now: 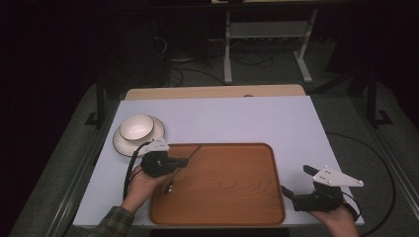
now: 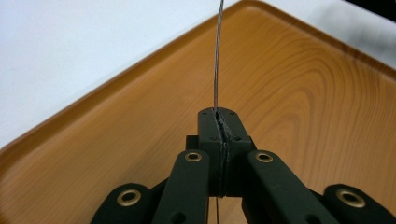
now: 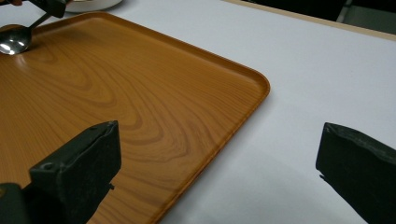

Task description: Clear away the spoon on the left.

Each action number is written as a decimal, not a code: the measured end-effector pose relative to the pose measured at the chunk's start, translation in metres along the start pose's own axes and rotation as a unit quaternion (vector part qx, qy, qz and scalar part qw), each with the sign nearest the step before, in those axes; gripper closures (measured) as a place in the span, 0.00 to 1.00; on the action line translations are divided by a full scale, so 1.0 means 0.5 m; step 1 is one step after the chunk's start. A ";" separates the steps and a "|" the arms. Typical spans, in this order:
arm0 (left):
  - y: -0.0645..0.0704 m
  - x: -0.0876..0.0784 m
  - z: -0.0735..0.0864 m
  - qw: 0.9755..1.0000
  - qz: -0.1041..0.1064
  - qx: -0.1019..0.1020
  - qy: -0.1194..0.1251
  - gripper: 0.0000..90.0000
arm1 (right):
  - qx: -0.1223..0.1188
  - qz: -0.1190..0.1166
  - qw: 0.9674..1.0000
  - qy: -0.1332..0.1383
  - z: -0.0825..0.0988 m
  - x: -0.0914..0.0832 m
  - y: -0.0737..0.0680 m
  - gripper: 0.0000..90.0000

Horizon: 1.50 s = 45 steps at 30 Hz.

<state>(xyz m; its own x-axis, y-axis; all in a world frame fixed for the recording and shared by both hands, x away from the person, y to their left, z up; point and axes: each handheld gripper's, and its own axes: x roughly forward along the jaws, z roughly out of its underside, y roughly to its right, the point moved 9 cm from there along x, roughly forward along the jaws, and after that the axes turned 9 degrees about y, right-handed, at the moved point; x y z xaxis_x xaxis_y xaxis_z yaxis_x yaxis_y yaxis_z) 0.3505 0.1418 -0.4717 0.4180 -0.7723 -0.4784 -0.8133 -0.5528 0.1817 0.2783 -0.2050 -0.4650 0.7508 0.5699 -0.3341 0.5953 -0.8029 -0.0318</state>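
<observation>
A metal spoon (image 1: 169, 188) stands tilted over the left part of a wooden tray (image 1: 232, 182), bowl end down at the tray's surface. My left gripper (image 1: 184, 161) is shut on its handle. In the left gripper view the jaws (image 2: 218, 114) pinch the thin handle (image 2: 217, 56), seen edge-on above the tray (image 2: 303, 93). My right gripper (image 1: 295, 179) is open over the white table, just off the tray's right edge. The right gripper view has its jaws (image 3: 219, 140) wide apart, the tray's corner (image 3: 140, 84) between them and the spoon's bowl (image 3: 14, 42) far off.
A white bowl (image 1: 137, 127) sits on a white plate (image 1: 148, 140) at the table's left, just behind the tray's far left corner. The white table top (image 1: 237, 118) stretches behind the tray. Cables trail from both grippers.
</observation>
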 end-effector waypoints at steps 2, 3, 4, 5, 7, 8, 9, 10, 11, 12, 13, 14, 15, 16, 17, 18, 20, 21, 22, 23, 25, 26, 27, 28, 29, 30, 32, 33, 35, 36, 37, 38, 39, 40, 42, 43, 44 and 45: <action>0.002 0.006 0.003 1.000 0.001 0.003 -0.006 0.99 | 0.000 -0.001 1.000 0.000 0.000 0.000 0.000 0.00; 0.003 0.010 0.004 1.000 0.001 0.006 -0.009 0.98 | 0.000 -0.001 1.000 0.000 0.000 0.000 0.000 0.00; 0.004 0.012 0.005 1.000 0.000 0.007 -0.011 0.99 | 0.000 -0.001 1.000 -0.001 0.001 0.000 0.000 0.00; 0.005 0.016 0.006 1.000 0.001 0.009 -0.014 0.98 | 0.000 -0.001 1.000 -0.002 0.001 0.000 0.000 0.00; 0.007 0.022 0.010 1.000 0.000 0.014 -0.023 0.98 | 0.000 -0.001 1.000 -0.001 0.001 0.000 0.000 0.00; 0.008 0.024 0.012 0.999 0.000 0.017 -0.028 0.98 | 0.000 -0.001 1.000 -0.001 0.001 0.000 0.000 0.00; 0.010 0.027 0.014 0.999 0.000 0.019 -0.031 0.98 | 0.000 -0.001 1.000 -0.001 0.001 0.000 0.000 0.00; 0.011 0.029 0.016 0.999 0.000 0.023 -0.035 0.98 | 0.000 -0.001 1.000 -0.001 0.001 -0.001 0.000 0.00; 0.012 0.031 0.017 0.999 0.000 0.024 -0.037 0.98 | -0.001 -0.002 1.000 -0.001 0.001 0.000 0.000 0.00; 0.013 0.033 0.018 0.999 0.000 0.026 -0.039 0.98 | -0.001 -0.001 1.000 -0.001 0.001 0.000 0.000 0.00; 0.014 0.035 0.018 0.999 -0.001 0.029 -0.041 0.98 | -0.002 -0.001 1.000 -0.001 0.001 0.000 0.000 0.00; 0.015 0.036 0.020 0.999 -0.001 0.029 -0.043 0.98 | -0.002 -0.001 1.000 -0.001 0.001 0.000 0.000 0.00; 0.015 0.038 0.021 0.998 0.000 0.032 -0.045 0.98 | -0.002 -0.002 1.000 -0.002 0.001 0.000 -0.001 0.00; 0.016 0.039 0.022 0.998 0.001 0.032 -0.048 0.98 | -0.003 -0.002 1.000 -0.001 0.001 0.000 -0.001 0.00; 0.017 0.041 0.024 0.998 0.000 0.033 -0.050 0.98 | -0.003 -0.002 1.000 -0.001 0.001 0.000 -0.001 0.00; 0.017 0.043 0.025 0.998 0.002 0.033 -0.053 0.98 | -0.003 -0.002 1.000 -0.002 0.001 0.000 -0.002 0.00; 0.019 0.047 0.029 0.998 0.002 0.033 -0.058 0.98 | -0.003 -0.002 1.000 -0.003 0.001 0.001 -0.002 0.00; 0.019 0.049 0.031 0.997 0.003 0.035 -0.062 0.98 | -0.003 -0.002 1.000 -0.003 0.001 0.001 -0.002 0.00; 0.020 0.050 0.032 0.997 0.004 0.034 -0.064 0.98 | -0.003 -0.002 1.000 -0.003 0.001 0.001 -0.002 0.00; 0.020 0.052 0.035 0.997 0.005 0.034 -0.069 0.98 | -0.003 -0.002 1.000 -0.003 0.001 0.001 -0.002 0.00; 0.020 0.055 0.040 0.997 0.006 0.035 -0.075 0.98 | -0.004 -0.003 1.000 -0.002 0.001 0.000 -0.002 0.00; 0.021 0.057 0.043 0.996 0.007 0.037 -0.080 0.98 | -0.004 -0.003 1.000 -0.002 0.001 0.000 -0.002 0.00; 0.021 0.058 0.044 0.996 0.006 0.039 -0.083 0.98 | -0.004 -0.002 1.000 -0.002 0.001 0.000 -0.002 0.00; 0.022 0.059 0.046 0.996 0.005 0.040 -0.085 0.98 | -0.004 -0.002 1.000 -0.002 0.001 0.000 -0.002 0.00; 0.021 0.060 0.047 0.995 0.005 0.042 -0.087 0.98 | -0.004 -0.002 1.000 -0.002 0.001 0.000 -0.002 0.00; 0.021 0.060 0.048 0.995 0.005 0.042 -0.088 0.98 | -0.004 -0.002 1.000 -0.003 0.001 0.001 -0.002 0.00; 0.021 0.061 0.049 0.995 0.005 0.044 -0.089 0.98 | -0.003 -0.002 1.000 -0.002 0.001 0.001 -0.003 0.00; 0.020 0.061 0.049 0.995 0.004 0.044 -0.089 0.98 | -0.004 -0.003 1.000 -0.002 0.001 0.001 -0.003 0.00; 0.019 0.061 0.049 0.995 0.002 0.047 -0.089 0.98 | -0.004 -0.002 1.000 -0.002 0.000 0.001 -0.002 0.00; 0.018 0.060 0.049 0.995 0.000 0.047 -0.089 0.98 | -0.004 -0.002 1.000 -0.002 0.001 0.000 -0.002 0.00; 0.017 0.060 0.048 0.995 -0.001 0.048 -0.088 0.97 | -0.004 -0.002 1.000 -0.002 0.001 0.000 -0.002 0.00; 0.016 0.060 0.048 0.995 -0.003 0.048 -0.089 0.97 | -0.004 -0.003 1.000 -0.002 0.001 0.000 -0.002 0.00; 0.015 0.060 0.048 0.995 -0.003 0.047 -0.088 0.97 | -0.004 -0.002 1.000 -0.002 0.001 0.000 -0.002 0.00; 0.015 0.059 0.048 0.995 -0.005 0.048 -0.088 0.96 | -0.004 -0.003 1.000 -0.002 0.001 0.000 -0.003 0.00; 0.013 0.059 0.048 0.995 -0.009 0.049 -0.087 0.93 | -0.004 -0.003 1.000 -0.002 0.001 0.000 -0.003 0.00; 0.012 0.059 0.048 0.995 -0.010 0.049 -0.086 0.91 | -0.004 -0.003 1.000 -0.002 0.001 0.001 -0.003 0.00; 0.011 0.058 0.048 0.995 -0.012 0.049 -0.086 0.91 | -0.003 -0.003 1.000 -0.003 0.001 0.001 -0.003 0.00; 0.012 0.058 0.048 0.995 -0.011 0.047 -0.086 0.90 | -0.004 -0.003 1.000 -0.002 0.001 0.001 -0.003 0.00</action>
<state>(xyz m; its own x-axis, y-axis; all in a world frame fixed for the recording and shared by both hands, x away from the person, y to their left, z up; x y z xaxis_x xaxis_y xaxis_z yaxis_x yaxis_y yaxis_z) 0.3483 0.1236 -0.5051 0.3675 -0.6910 -0.6224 -0.8426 -0.5307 0.0916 0.2774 -0.2036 -0.4654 0.7462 0.5732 -0.3386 0.6013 -0.7986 -0.0266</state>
